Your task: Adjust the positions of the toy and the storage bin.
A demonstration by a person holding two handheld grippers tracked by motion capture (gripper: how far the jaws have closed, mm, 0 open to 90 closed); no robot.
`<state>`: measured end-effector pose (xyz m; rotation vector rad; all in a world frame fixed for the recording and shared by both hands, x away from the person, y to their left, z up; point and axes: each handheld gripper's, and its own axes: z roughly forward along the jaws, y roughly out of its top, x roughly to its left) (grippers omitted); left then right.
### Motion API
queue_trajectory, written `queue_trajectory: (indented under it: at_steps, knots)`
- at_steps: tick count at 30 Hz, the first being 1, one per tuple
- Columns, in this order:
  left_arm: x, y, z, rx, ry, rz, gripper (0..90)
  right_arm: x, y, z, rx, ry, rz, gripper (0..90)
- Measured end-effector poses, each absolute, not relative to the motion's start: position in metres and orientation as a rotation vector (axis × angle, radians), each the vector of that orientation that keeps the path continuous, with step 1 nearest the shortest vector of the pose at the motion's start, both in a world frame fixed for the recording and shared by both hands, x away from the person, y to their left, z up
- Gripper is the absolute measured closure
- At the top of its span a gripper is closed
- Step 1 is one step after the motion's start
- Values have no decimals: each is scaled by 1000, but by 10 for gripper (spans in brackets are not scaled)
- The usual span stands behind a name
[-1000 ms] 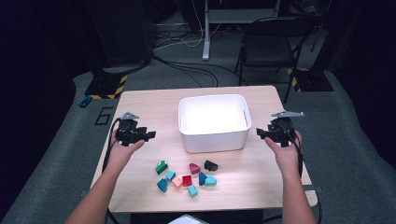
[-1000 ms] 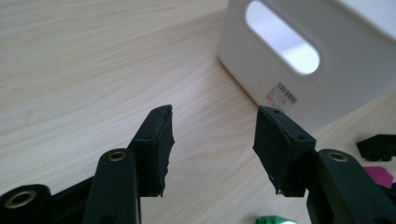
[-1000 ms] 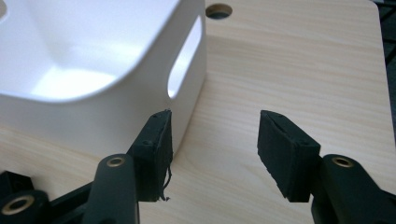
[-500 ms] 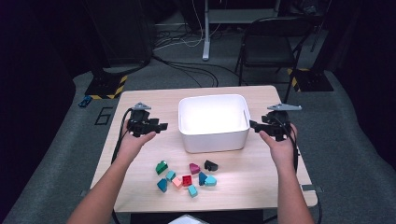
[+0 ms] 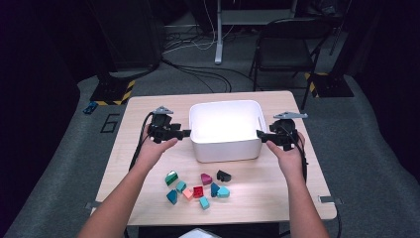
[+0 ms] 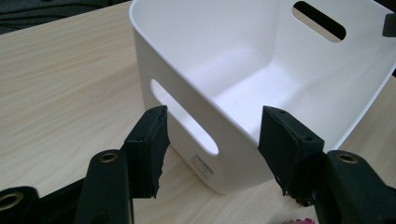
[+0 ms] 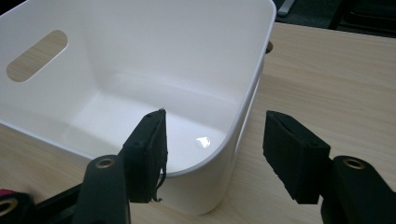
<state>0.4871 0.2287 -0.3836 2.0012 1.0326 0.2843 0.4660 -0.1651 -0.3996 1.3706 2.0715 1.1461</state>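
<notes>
A white plastic bin (image 5: 225,130) with handle slots stands empty at the middle of a wooden table (image 5: 148,163). My left gripper (image 5: 185,133) is at the bin's left wall, open, its jaws having just opened wider. In the left gripper view the bin's (image 6: 261,84) near corner lies between my left gripper's (image 6: 212,149) pads, which do not press it. My right gripper (image 5: 260,134) is at the right wall, open, also just widened. In the right gripper view the bin's (image 7: 140,70) rim runs between my right gripper's (image 7: 212,156) pads, untouched.
Several small coloured blocks (image 5: 198,187) in teal, red, magenta and black lie in a cluster near the table's front edge. Behind the table a dark chair (image 5: 282,54) stands on the grey floor with cables (image 5: 198,74) trailing.
Both hands have moved inward from the table's sides to the bin's end walls. Both pairs of jaws stand wider than before.
</notes>
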Motion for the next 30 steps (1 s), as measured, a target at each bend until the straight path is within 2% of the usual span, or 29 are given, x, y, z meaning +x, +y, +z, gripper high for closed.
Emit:
queue_trajectory:
  at_steps: [5, 13, 25, 30]
  knots:
    - [493, 215, -388, 2003, 1030, 255, 413, 467, -162, -401, 1372, 2091, 1184, 412]
    - [497, 210, -400, 2059, 1021, 222, 439, 466, -155, -402, 1365, 2109, 1175, 379]
    - [493, 233, -409, 2061, 1053, 236, 459, 464, -133, -412, 1319, 2173, 1136, 379]
    - [490, 245, -414, 1998, 1087, 189, 448, 465, -119, -414, 1272, 2185, 1102, 392]
